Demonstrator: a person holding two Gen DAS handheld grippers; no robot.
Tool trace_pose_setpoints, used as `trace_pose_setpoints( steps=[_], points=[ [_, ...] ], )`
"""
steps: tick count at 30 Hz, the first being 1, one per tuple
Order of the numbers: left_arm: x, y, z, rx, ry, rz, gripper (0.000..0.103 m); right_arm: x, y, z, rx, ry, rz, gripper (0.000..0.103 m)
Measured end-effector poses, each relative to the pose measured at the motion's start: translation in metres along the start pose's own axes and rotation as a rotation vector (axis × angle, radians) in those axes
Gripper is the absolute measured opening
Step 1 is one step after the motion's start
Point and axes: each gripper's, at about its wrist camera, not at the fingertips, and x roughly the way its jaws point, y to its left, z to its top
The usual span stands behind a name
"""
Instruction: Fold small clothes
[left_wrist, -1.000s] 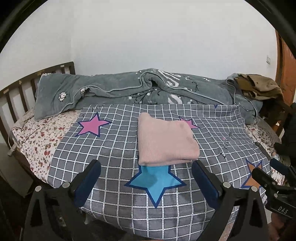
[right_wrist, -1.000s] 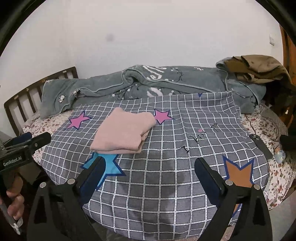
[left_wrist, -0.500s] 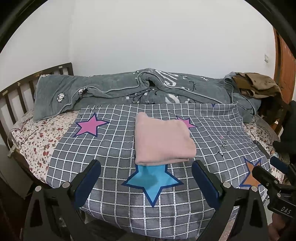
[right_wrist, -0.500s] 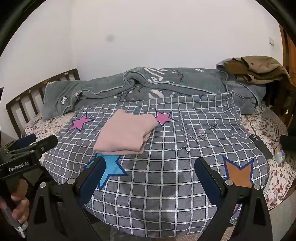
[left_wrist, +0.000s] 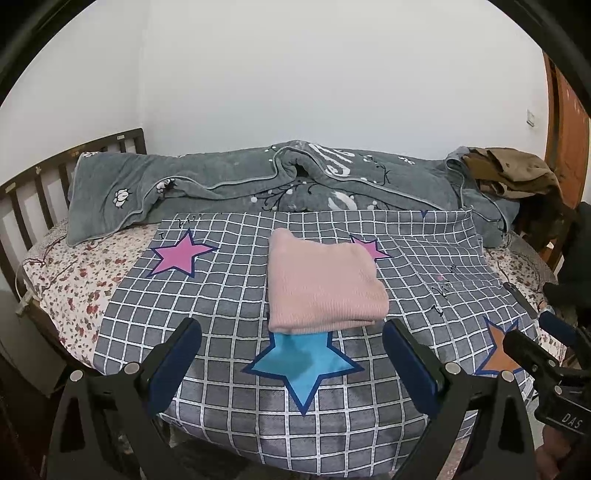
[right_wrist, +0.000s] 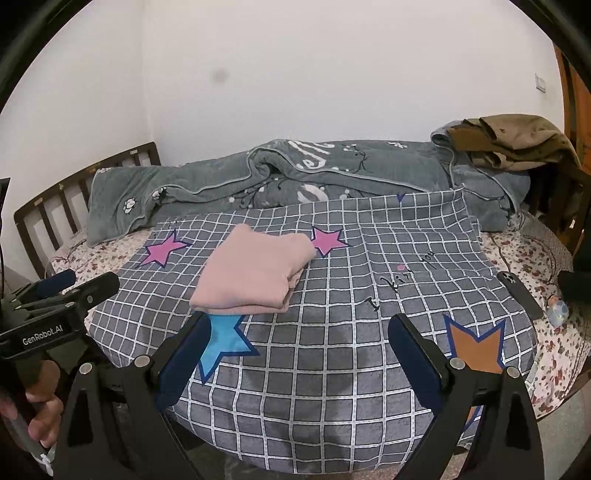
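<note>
Your pink garment (left_wrist: 323, 286) lies folded into a compact rectangle on the grey checked cover (left_wrist: 229, 295), its near edge overlapping the top of the blue star (left_wrist: 301, 363) and its far corner touching a pink star (left_wrist: 367, 248). Both of your tools hang short of it over the bed's near edge: the left gripper (left_wrist: 291, 363) with its fingers spread wide and holding nothing, the right gripper (right_wrist: 299, 358) likewise wide and empty, off to the garment's right. By the look of the stacked layers along the right side (seen best from the right wrist), the fold seems finished or very nearly so; your next move is likely either a last tidy press on the loose corner or leaving it and fetching another piece. Room is generous: open cover lies to the garment's left and right, with the rumpled grey blanket (left_wrist: 258, 184) well behind it. Mind the dark phone (right_wrist: 519, 295) near the bed's right edge, and the cover's front, which falls away just below your fingers.
</note>
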Motion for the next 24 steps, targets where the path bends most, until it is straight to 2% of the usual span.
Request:
trace_pose_setpoints(
  steps=[24],
  points=[
    [-0.0013,0.0003,0.0008,-0.006,0.003,0.006,0.099,-0.0019,0.0032,0.001,0.001,0.0,0.009,0.095]
  ],
)
